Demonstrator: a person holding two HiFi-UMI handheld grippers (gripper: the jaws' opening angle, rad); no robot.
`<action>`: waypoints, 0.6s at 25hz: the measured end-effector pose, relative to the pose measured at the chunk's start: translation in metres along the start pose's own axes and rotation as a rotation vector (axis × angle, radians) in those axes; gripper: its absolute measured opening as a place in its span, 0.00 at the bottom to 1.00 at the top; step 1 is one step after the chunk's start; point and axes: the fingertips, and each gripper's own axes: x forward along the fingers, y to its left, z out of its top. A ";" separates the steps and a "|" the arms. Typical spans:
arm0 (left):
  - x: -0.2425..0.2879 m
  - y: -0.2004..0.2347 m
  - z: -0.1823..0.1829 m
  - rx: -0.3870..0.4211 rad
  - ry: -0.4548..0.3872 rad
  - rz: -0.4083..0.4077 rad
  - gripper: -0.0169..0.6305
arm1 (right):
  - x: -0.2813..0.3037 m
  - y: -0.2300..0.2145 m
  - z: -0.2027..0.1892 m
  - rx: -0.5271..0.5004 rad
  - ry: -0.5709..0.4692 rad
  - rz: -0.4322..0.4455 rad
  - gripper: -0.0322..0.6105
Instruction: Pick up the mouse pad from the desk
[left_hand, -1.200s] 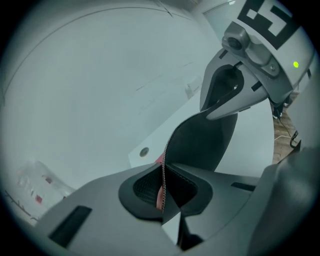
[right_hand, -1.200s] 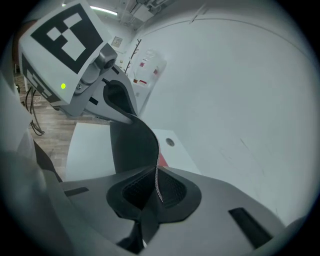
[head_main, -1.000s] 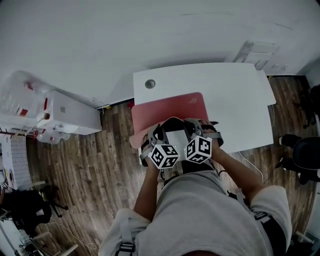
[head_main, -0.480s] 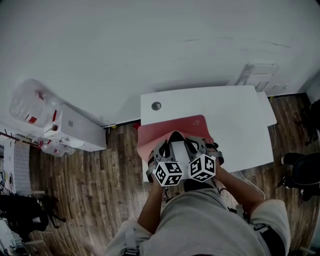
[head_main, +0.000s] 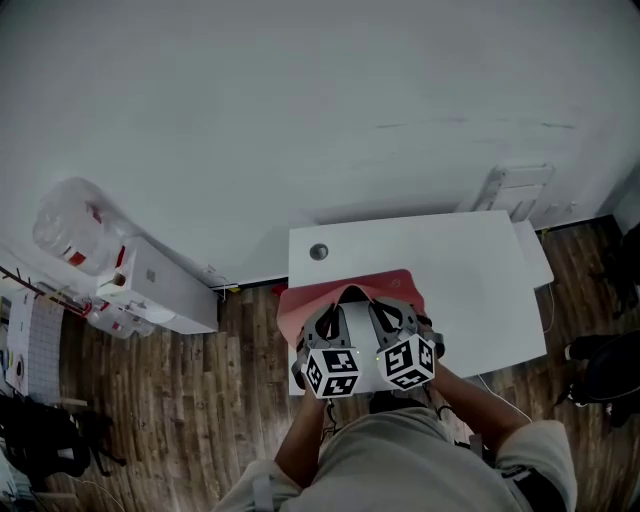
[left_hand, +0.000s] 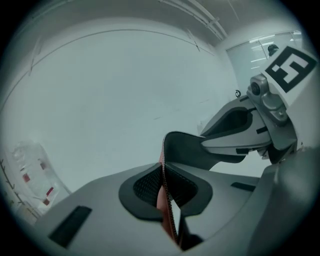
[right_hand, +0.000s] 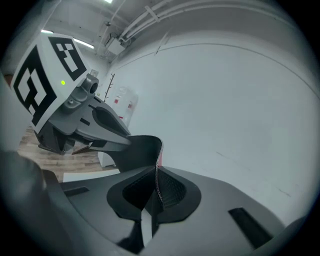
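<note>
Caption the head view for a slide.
Left gripper and right gripper pinch the red mouse pad by one edge over the white desk.

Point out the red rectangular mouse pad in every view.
Head view: red rectangular mouse pad at centre, over the white desk's near-left part.
Left gripper view: bottom centre, stitched edge pinched between the jaws.
Right gripper view: bottom centre-left, edge pinched likewise.
Shared landmark: the plain white wall behind.
</note>
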 end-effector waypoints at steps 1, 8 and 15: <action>-0.001 0.003 0.008 -0.006 -0.018 0.004 0.07 | -0.002 -0.003 0.005 0.006 -0.016 -0.009 0.12; -0.011 0.013 0.044 -0.052 -0.119 0.005 0.07 | -0.013 -0.028 0.036 0.050 -0.101 -0.072 0.12; -0.048 0.020 0.117 -0.104 -0.309 -0.021 0.07 | -0.044 -0.059 0.082 0.115 -0.237 -0.145 0.12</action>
